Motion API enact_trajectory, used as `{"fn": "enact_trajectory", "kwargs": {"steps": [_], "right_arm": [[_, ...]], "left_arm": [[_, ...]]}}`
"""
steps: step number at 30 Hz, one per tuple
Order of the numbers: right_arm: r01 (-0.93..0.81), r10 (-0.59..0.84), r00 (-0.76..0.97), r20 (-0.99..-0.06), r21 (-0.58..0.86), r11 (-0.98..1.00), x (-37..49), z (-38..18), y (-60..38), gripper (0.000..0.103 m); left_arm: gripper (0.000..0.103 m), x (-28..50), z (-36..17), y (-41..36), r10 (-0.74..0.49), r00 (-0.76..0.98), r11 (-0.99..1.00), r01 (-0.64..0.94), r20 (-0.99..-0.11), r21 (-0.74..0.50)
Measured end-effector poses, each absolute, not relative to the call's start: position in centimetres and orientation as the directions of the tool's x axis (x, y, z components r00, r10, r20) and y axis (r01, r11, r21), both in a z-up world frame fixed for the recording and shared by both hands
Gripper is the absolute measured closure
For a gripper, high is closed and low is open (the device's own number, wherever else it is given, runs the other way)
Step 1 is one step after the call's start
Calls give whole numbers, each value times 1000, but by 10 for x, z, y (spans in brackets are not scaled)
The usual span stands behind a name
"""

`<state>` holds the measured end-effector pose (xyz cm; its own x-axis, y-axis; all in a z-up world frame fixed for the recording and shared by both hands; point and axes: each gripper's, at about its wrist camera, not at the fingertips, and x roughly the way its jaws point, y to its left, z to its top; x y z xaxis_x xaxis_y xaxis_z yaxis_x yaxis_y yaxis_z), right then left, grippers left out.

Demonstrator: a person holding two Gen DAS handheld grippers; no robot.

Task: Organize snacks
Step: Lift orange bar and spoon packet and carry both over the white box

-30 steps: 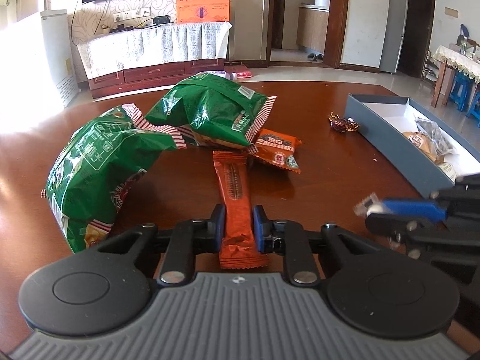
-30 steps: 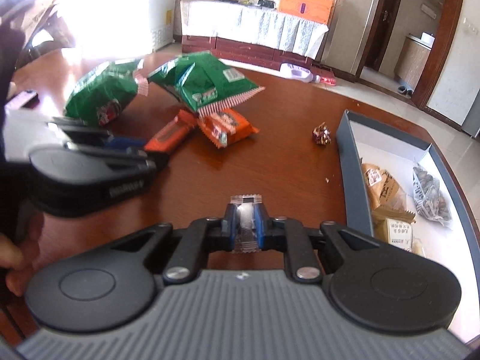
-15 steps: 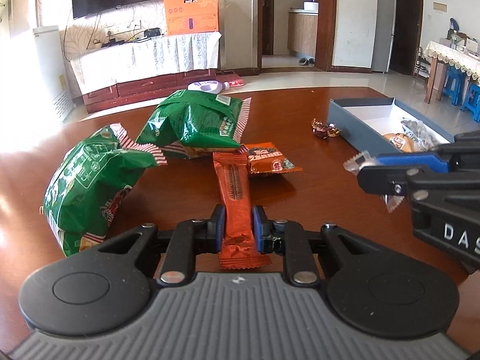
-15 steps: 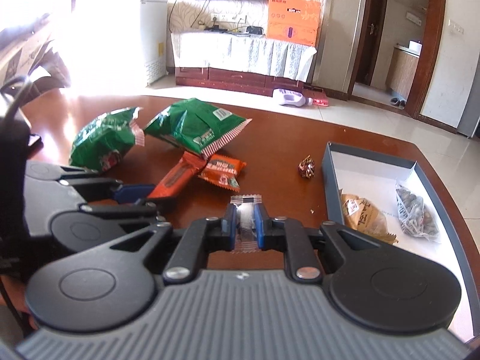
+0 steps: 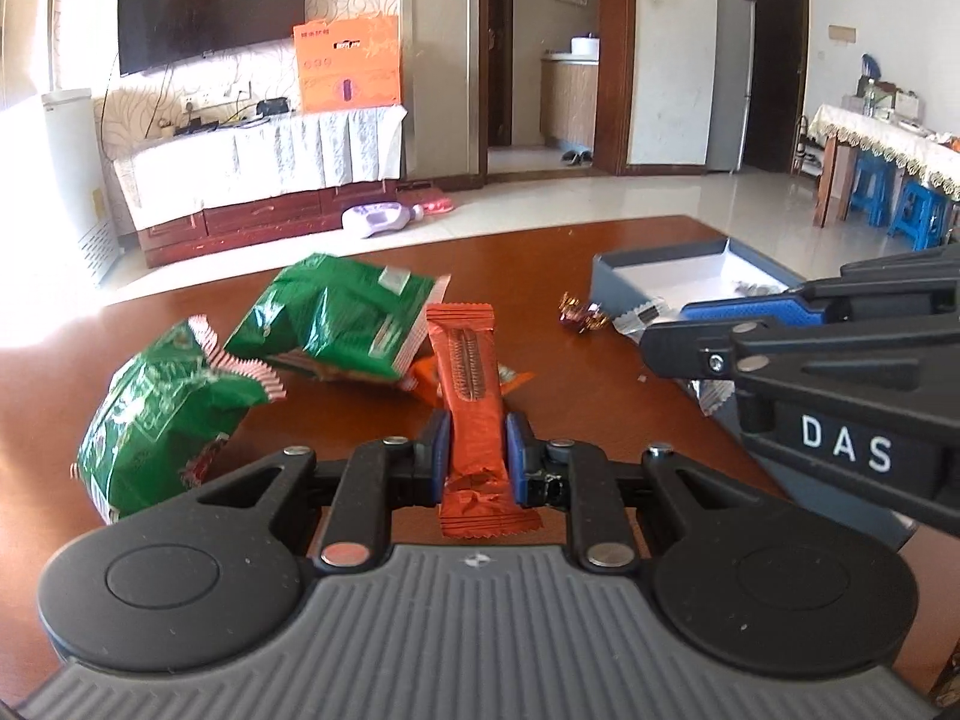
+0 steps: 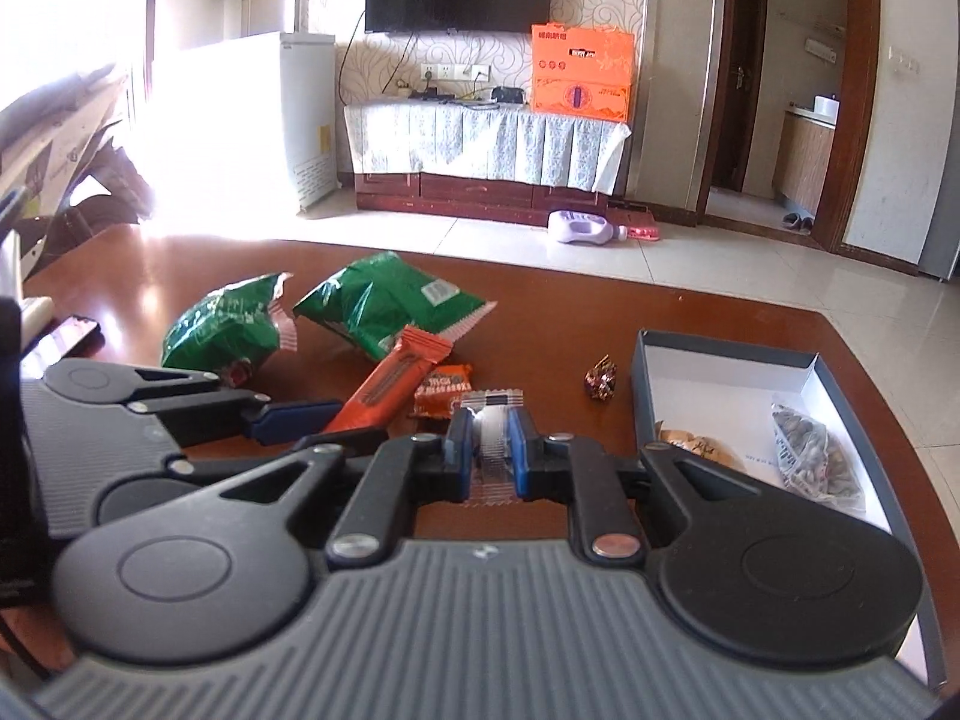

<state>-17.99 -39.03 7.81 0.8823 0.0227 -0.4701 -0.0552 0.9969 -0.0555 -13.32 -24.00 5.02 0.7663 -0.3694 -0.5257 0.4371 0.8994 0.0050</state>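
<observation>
Left wrist view: the left gripper (image 5: 477, 450) is clamped on an orange bar (image 5: 471, 384), raised off the surface (image 5: 600, 420) — green bags (image 5: 252, 372) lie far left. Right wrist view: the right gripper (image 6: 491, 450) pinches a clear-wrapped candy (image 6: 492, 426) — the box (image 6: 645, 396) sits right.

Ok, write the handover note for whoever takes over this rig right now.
Left gripper: shut on the long orange bar, lifted off the table.
Right gripper: shut on a small clear-wrapped candy.
Done: a tan snack pack and a clear bag of dark snacks lie in the grey box.
Left: both held items, two green bags, the small orange packet and the foil candy, all outside the box.
</observation>
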Motion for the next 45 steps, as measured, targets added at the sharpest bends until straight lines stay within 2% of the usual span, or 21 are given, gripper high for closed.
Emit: {"fn": "enact_trajectory", "kwargs": {"steps": [6, 45], "right_arm": [[-42, 17, 897, -443, -45, 998, -188, 89, -397, 87], [78, -76, 907, -413, -12, 997, -214, 96, -461, 87]], "left_arm": [[80, -136, 60, -256, -389, 762, 893, 451, -519, -7], [79, -142, 72, -339, -493, 713, 839, 541, -499, -56]]}}
